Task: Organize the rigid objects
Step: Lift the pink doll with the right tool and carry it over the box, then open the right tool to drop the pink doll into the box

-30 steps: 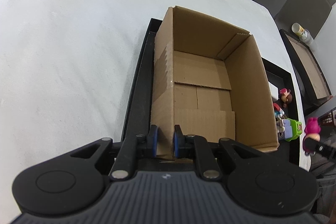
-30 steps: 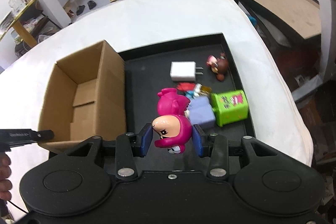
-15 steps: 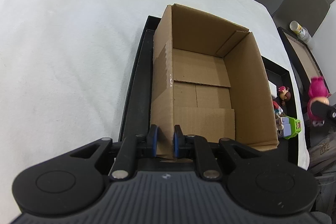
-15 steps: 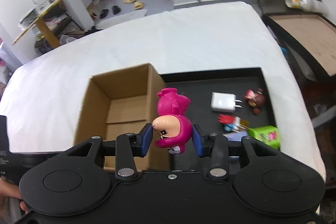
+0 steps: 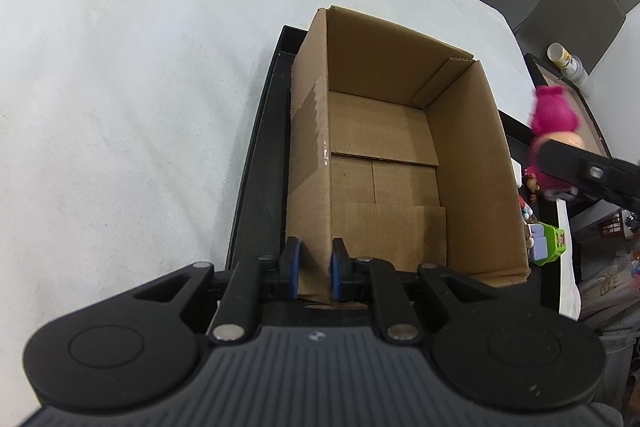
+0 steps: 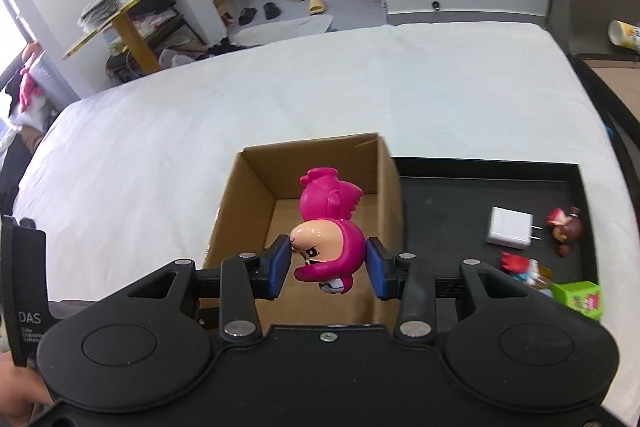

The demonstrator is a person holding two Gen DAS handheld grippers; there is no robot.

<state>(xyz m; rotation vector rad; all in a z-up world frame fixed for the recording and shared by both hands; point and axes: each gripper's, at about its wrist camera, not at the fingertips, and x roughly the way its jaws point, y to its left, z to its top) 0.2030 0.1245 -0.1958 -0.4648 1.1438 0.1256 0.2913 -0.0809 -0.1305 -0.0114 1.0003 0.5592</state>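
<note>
An open cardboard box (image 5: 400, 163) stands at the left end of a black tray (image 6: 480, 187) on the white table. My left gripper (image 5: 314, 269) is shut on the box's near left corner wall. My right gripper (image 6: 326, 269) is shut on a pink toy figure (image 6: 328, 227) and holds it above the box (image 6: 320, 187) opening. The figure (image 5: 554, 119) also shows at the right edge of the left wrist view. A white charger (image 6: 508, 233), a brown-headed figure (image 6: 566, 227), a red and blue figure (image 6: 520, 267) and a green cube (image 6: 578, 297) lie in the tray.
The white tablecloth (image 5: 140, 87) covers the table left of and beyond the tray. A second dark tray (image 5: 568, 99) with a can (image 5: 566, 61) sits past the table's right edge. Room furniture and slippers lie in the background.
My right gripper has carried the pink figure up and left from the tray to above the box. My left gripper has kept its hold on the box wall.
</note>
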